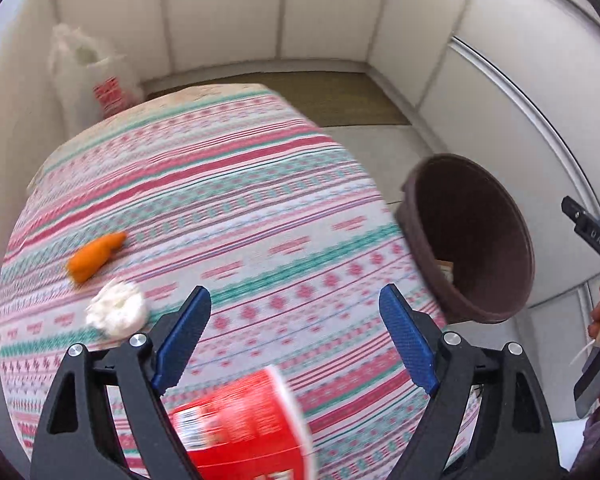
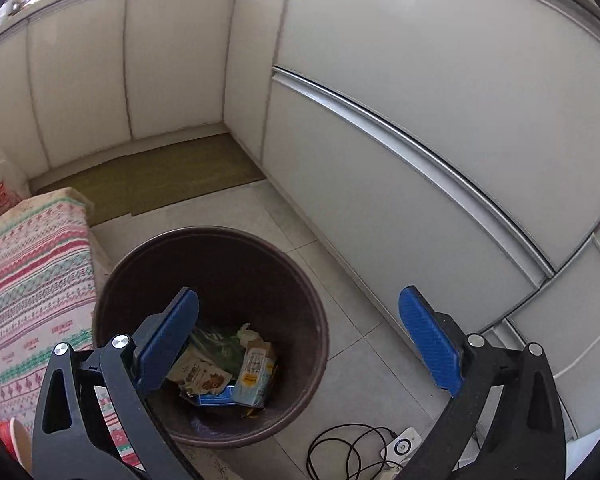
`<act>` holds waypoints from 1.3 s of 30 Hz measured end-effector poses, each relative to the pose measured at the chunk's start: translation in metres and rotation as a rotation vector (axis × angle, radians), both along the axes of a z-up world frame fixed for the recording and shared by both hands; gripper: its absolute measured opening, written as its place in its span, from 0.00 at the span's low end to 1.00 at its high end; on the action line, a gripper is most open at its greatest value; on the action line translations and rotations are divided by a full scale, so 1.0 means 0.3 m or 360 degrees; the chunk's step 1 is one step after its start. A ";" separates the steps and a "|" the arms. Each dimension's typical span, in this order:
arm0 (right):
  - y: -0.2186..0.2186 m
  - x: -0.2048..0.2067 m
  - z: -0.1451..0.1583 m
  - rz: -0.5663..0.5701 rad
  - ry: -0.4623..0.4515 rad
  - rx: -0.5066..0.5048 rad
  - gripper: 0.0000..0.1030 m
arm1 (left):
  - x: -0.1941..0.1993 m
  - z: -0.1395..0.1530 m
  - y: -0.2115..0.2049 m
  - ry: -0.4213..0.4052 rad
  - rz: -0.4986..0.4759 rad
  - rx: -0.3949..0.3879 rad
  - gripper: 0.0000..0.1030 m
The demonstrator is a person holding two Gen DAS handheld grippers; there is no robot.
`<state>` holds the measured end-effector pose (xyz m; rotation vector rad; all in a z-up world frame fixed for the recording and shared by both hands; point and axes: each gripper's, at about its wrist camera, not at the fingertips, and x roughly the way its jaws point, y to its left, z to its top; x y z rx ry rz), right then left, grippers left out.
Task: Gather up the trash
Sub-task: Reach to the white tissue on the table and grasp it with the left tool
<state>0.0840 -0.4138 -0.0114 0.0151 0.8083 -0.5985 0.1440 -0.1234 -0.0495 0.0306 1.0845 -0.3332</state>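
In the left wrist view, a red paper cup lies on its side on the patterned tablecloth, just below my open, empty left gripper. A crumpled white tissue and an orange piece lie to the left. The brown trash bin stands off the table's right edge. In the right wrist view, my right gripper is open and empty above the bin, which holds wrappers and a small carton.
White cabinet doors surround the floor. A white plastic bag stands behind the table. A green mat lies in the corner. A black cable and a white charger lie on the floor tiles by the bin.
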 end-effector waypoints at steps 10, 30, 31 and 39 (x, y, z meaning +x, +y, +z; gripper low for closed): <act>0.332 0.105 0.012 0.0358 0.0009 -0.0067 0.93 | 0.024 -0.087 0.410 0.0138 0.0371 -0.0072 0.82; 0.687 0.268 -0.108 0.0671 0.0162 -0.0110 0.93 | 0.157 -0.308 0.458 0.0280 0.0474 -0.0123 0.43; 0.692 0.270 -0.113 0.0674 0.0166 -0.0108 0.93 | 0.156 -0.310 0.469 0.0278 0.0467 -0.0129 0.41; 0.742 0.288 -0.139 0.0707 0.0198 -0.0119 0.93 | 0.097 -0.261 0.480 0.0247 0.0328 -0.0137 0.10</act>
